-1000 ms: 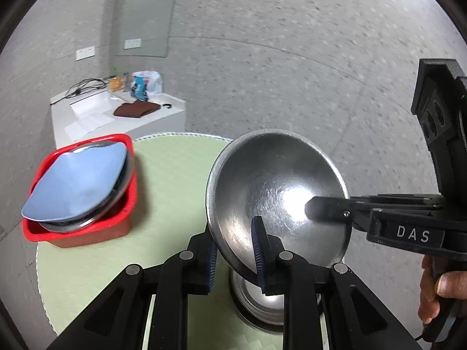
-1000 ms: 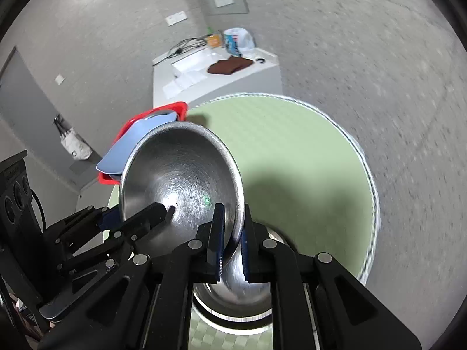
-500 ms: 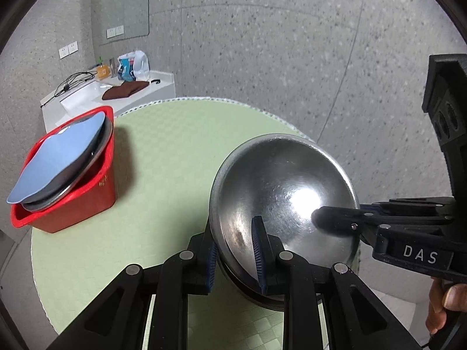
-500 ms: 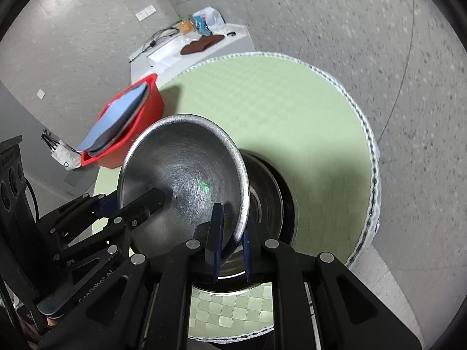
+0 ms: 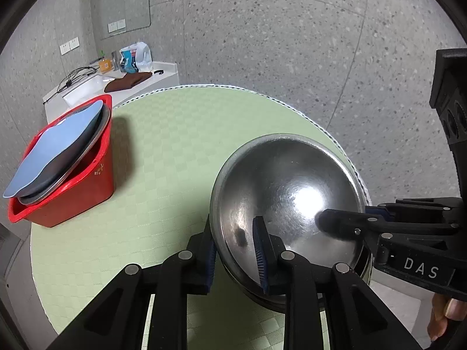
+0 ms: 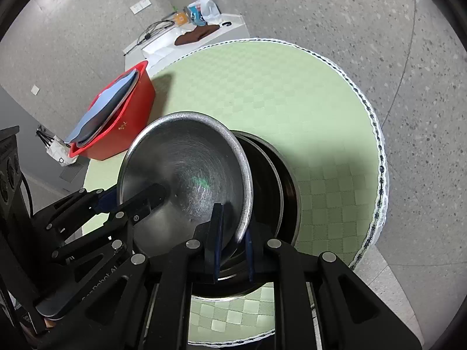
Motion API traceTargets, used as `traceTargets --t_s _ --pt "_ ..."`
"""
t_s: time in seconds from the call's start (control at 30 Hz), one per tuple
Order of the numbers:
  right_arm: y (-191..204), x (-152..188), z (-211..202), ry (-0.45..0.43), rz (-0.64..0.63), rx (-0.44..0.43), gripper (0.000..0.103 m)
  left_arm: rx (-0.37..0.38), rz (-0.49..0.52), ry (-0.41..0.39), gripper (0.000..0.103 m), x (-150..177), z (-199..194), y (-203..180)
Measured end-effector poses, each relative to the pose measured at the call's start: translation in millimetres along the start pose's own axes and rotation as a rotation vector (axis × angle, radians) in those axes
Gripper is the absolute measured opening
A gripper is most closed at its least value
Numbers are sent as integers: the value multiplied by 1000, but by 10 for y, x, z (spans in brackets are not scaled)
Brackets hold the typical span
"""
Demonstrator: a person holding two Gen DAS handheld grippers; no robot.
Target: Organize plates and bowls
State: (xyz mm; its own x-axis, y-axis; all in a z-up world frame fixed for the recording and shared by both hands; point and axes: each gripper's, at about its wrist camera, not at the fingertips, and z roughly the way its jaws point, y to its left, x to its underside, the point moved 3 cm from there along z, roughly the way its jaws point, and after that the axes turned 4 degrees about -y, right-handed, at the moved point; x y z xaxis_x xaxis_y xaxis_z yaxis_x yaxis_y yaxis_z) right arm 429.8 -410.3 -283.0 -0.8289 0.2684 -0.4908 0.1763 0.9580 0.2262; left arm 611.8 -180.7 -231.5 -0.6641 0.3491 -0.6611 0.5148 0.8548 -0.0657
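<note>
At the left edge of the round green surface [image 5: 163, 157] a red tub [image 5: 87, 180] is recorded; a metal plate [image 5: 78, 157] lies tilted in it with a blue plate [image 5: 55, 145] resting on top. Beyond the surface's far-left edge a white counter [image 5: 163, 71] is noted, carrying a brown cloth [image 5: 128, 81], cables [image 5: 77, 74] and a plastic bag [image 5: 135, 58].

At the near edge of the surface a steel bowl [image 5: 286, 192] is held tilted by both claws, its lower rim sitting inside a stack of steel bowls [image 6: 280, 192] that stands on the surface. The left claw [image 5: 235, 250] is seen closed on the bowl's near-left rim, one blue pad [image 5: 259, 250] lying against the inner wall and the other against the outer wall. The right claw [image 6: 232, 245] is placed astride the bowl's rim on the opposite side, one finger inside the bowl and one outside; its jaws have just been opening, and a small gap is visible between the outer pad [image 6: 248, 258] and the bowl wall, so the rim is between the jaws but is not seen to be pressed. In the left wrist view part of a hand [image 5: 446, 315] is seen at the right claw's handle.
</note>
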Motion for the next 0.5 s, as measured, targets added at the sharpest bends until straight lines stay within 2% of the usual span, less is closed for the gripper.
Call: traceTargets --t_s 0.2,0.3,0.33,0.47,0.5 --pt "-7 29 -11 -8 4 9 16 -5 18 -7 25 40 8 -43" --pt "-7 51 -7 -6 11 8 25 6 18 -6 32 52 3 -55" --pt "-7 55 -9 -6 12 9 32 7 17 -7 33 62 -5 -43" --pt "-20 64 -66 -23 17 13 33 26 10 -7 39 76 -46 -27" --pt "-26 64 -94 -29 20 15 34 29 4 -16 44 69 -76 -27"
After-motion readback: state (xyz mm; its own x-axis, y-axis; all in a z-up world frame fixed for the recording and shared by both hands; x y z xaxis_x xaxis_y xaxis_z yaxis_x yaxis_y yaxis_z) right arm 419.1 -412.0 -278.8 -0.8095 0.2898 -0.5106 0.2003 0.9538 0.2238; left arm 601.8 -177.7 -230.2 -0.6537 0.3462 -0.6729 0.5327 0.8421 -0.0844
